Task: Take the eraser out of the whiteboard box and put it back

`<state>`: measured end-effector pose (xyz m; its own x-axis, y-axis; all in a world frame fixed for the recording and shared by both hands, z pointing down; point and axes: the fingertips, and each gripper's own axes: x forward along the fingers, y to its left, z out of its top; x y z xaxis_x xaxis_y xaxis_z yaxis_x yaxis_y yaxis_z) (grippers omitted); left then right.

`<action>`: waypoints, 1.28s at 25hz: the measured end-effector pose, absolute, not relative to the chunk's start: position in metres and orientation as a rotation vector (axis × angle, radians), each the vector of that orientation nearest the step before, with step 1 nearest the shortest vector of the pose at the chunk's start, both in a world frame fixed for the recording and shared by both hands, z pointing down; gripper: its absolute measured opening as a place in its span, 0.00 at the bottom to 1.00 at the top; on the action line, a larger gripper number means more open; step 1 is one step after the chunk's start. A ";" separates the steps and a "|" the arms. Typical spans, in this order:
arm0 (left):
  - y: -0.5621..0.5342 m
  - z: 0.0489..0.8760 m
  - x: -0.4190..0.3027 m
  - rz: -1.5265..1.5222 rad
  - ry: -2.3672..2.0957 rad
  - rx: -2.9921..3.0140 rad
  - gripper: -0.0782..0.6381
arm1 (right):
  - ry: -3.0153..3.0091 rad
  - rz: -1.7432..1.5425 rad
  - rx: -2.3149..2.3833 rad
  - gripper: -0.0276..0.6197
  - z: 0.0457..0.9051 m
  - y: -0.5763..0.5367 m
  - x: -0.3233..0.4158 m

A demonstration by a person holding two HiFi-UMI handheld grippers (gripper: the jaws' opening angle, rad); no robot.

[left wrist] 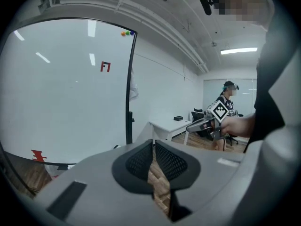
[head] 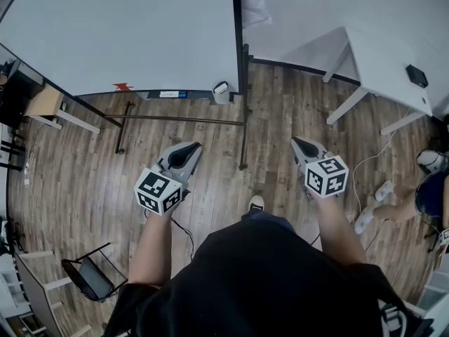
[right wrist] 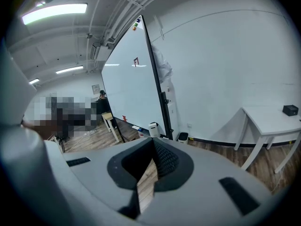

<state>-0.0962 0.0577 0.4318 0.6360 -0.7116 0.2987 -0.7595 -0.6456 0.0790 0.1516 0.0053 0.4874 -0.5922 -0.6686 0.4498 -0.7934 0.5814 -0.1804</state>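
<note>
head view: we stand on a wood plank floor (head: 84, 174) facing the whiteboard (head: 126, 34), both tools held out in front. left gripper (head: 188, 152) has its jaws together, nothing betw. them; its own view shows the mesh pads meeting at the tips. right gripper (head: 302, 146) reads the same in its view, pads touching at the tip, empty.

the whiteboard box (head: 221, 90) is the small white holder at the board's lower right corner, just beside the dark stand post. it lies ahead of us, well apart from both tools, betw. them but more toward the left one, so we judge the left hand nearer. eraser: we can't make it out for sure. a dark bit shows in the box, prob. it, so its long axis is not readable yet. the marker tray (head: 163, 94) runs along the board's bottom edge, left of the box.

room: white table (head: 386, 62) off to the right w/ a small black item on it.
</note>
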 end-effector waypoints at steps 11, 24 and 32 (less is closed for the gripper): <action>0.014 0.429 -0.074 0.376 -1.258 2.629 0.15 | -2.500 0.518 1.125 0.03 0.485 -0.041 0.171; -0.003 0.430 -0.067 0.381 -1.305 2.594 0.15 | -2.520 0.502 1.050 0.03 0.482 -0.067 0.171; -0.003 0.426 -0.064 0.341 -1.328 2.596 0.15 | -2.533 0.480 1.006 0.03 0.478 -0.070 0.163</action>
<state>-0.0644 -0.0029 0.4260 0.5685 -0.7678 0.2955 -0.8152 -0.5740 0.0768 0.1627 -0.0704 0.4784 -0.6759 -0.5789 0.4561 -0.7056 0.6869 -0.1737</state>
